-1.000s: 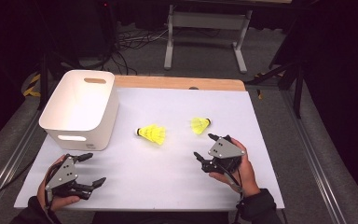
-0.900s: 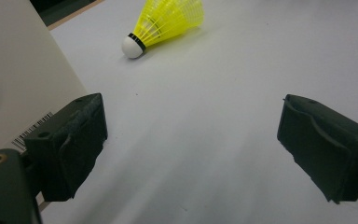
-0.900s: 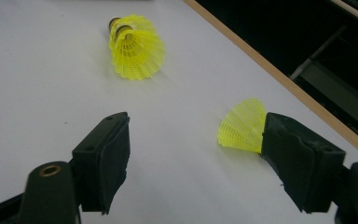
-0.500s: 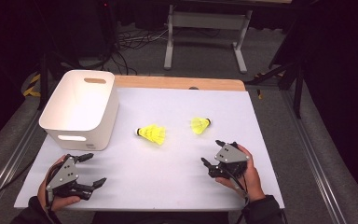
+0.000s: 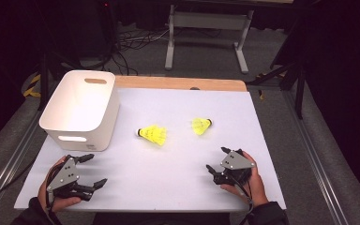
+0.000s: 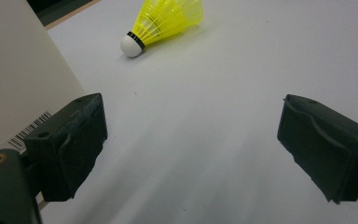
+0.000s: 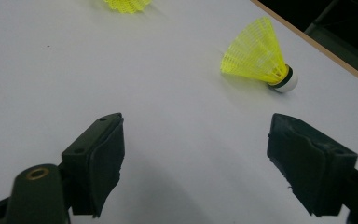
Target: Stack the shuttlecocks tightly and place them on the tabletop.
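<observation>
Two yellow shuttlecocks lie on their sides on the white table. One shuttlecock (image 5: 153, 134) (image 6: 168, 21) is at the middle, its white cork pointing left. The other shuttlecock (image 5: 201, 125) (image 7: 258, 56) lies to its right, cork pointing right. My left gripper (image 5: 96, 169) (image 6: 191, 144) rests open near the front left corner, beside the bin, with nothing between its jaws. My right gripper (image 5: 215, 159) (image 7: 196, 154) is low over the table at the front right, short of the right shuttlecock. Its jaws have just been opening further and hold nothing.
A white plastic bin (image 5: 98, 133) with handle slots stands at the table's left; its wall (image 6: 18, 84) is close to my left gripper. A wooden strip (image 5: 178, 83) edges the far side. Bare table (image 5: 159, 173) lies between the two grippers.
My right gripper has drawn back toward the front edge and sunk lower, away from the right shuttlecock. The left gripper and both shuttlecocks have stayed put.
</observation>
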`<action>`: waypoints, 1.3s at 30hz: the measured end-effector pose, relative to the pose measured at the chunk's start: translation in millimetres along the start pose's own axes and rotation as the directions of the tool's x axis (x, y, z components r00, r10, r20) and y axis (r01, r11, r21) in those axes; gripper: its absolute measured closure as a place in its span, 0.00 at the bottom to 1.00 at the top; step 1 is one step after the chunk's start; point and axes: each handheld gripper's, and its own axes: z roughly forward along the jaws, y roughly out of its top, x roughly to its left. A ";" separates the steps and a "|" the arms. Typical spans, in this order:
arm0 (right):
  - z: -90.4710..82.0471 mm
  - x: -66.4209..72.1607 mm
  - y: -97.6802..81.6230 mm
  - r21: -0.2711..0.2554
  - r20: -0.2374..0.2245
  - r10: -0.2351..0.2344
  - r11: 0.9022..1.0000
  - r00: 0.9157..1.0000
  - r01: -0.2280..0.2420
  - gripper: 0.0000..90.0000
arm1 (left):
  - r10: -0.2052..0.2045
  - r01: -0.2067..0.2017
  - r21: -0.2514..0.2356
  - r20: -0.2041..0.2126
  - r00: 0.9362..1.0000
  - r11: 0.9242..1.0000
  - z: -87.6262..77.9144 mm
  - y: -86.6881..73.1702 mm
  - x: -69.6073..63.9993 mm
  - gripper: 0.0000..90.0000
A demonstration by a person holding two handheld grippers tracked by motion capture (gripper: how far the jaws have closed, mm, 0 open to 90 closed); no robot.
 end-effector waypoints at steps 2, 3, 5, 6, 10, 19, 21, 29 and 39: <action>-0.3 0.9 -4.3 -0.009 -0.002 0.004 1.000 1.000 -0.004 0.20 | 0.000 0.000 0.000 0.000 1.000 1.000 0.1 0.0 0.1 0.10; -1.2 2.1 -7.3 -0.024 -0.013 0.016 1.000 1.000 -0.016 0.18 | 0.000 0.000 -0.001 0.001 1.000 1.000 0.0 0.0 0.1 0.10; -2.1 3.0 -8.7 -0.036 -0.017 0.021 0.999 1.000 -0.022 0.18 | 0.000 0.000 0.000 0.000 1.000 1.000 0.1 0.0 0.1 0.10; -2.8 4.1 -9.7 -0.045 -0.020 0.025 0.999 0.999 -0.026 0.16 | 0.001 -0.001 0.000 -0.001 1.000 1.000 0.1 0.1 -0.1 0.10; -2.8 6.9 -10.9 -0.060 -0.018 0.030 0.998 0.999 -0.031 0.12 | 0.006 -0.006 -0.002 -0.004 1.000 1.000 -0.1 0.3 -0.3 0.10; -0.5 7.4 -7.6 -0.082 0.007 0.059 0.995 0.998 -0.059 0.10 | 0.012 -0.012 -0.004 -0.008 1.000 1.000 0.8 0.9 -1.0 0.09; 0.2 7.7 -7.1 -0.082 0.007 0.056 0.995 0.998 -0.055 0.10 | 0.009 -0.009 -0.004 -0.007 1.000 1.000 1.0 0.9 -1.0 0.09; 7.5 8.0 0.0 -0.070 0.051 0.049 0.997 0.997 -0.045 0.11 | 0.013 -0.013 -0.001 -0.007 1.000 1.000 2.8 1.1 -0.4 0.09; 11.5 5.5 5.2 -0.070 0.074 0.070 0.995 0.995 -0.065 0.14 | 0.009 -0.009 0.003 -0.003 1.000 1.000 4.1 0.7 -0.5 0.09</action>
